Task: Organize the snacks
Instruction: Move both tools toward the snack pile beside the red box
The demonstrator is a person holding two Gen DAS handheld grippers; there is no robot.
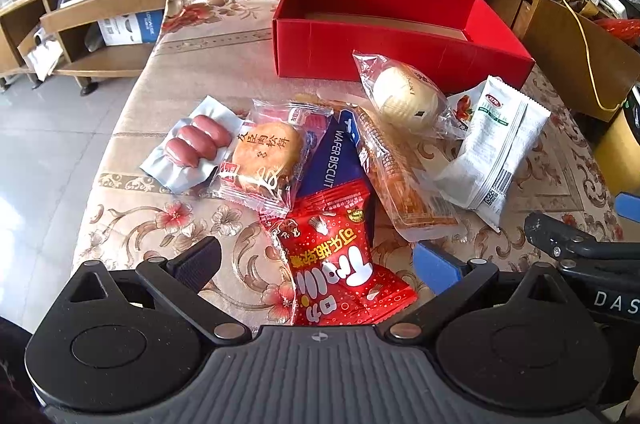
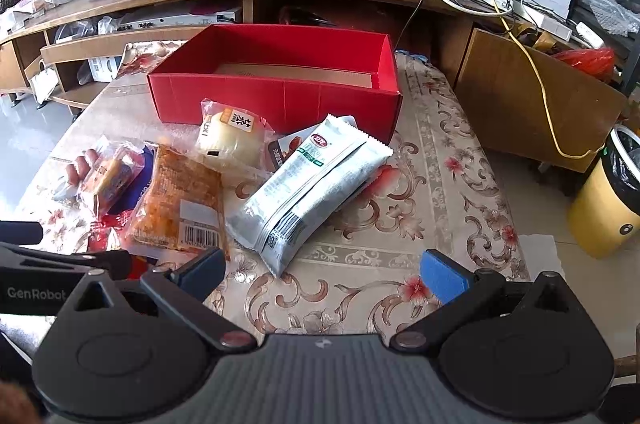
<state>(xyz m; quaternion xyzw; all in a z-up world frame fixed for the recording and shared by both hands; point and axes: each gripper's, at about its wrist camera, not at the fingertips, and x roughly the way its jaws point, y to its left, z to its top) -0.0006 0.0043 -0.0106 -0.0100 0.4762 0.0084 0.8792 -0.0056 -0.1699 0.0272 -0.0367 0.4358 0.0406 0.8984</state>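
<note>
- The left gripper (image 1: 316, 260) hangs over the near edge of the table (image 1: 224, 55), its fingers wide apart with nothing between them but the red snack bag (image 1: 340, 264) lying on the cloth below. That bag carries large white Chinese characters.
- The right gripper (image 2: 322, 274) is also spread wide and holds nothing; it hovers over bare floral cloth near the table's right edge. On the other tool seen at the left of this view, "GenRobot" can be read.
- The red box (image 1: 396, 35) stands open at the far edge of the table; only its brown floor shows inside.
- The snacks lie in a loose heap between the box and the near edge.
- A dark blue pack (image 1: 332, 159) reads "WAFER BISCUIT"; it lies partly under the red snack bag and a clear-wrapped round pastry (image 1: 266, 153) printed with brown Chinese characters.
- The sausage pack (image 1: 192, 143), three small sausages in silver film, lies toward the left edge, touching the pastry wrapper.
- An orange-brown bread in clear wrap (image 2: 180, 199) shows a barcode label at its near end.
- A pale round bun (image 2: 230, 135) in clear film, with a dark label of Chinese characters, sits just before the box's front wall.
- A white and green sachet (image 2: 312, 179) with a red oval logo lies tilted on the right side of the heap; its small print is too fine to read.
</note>
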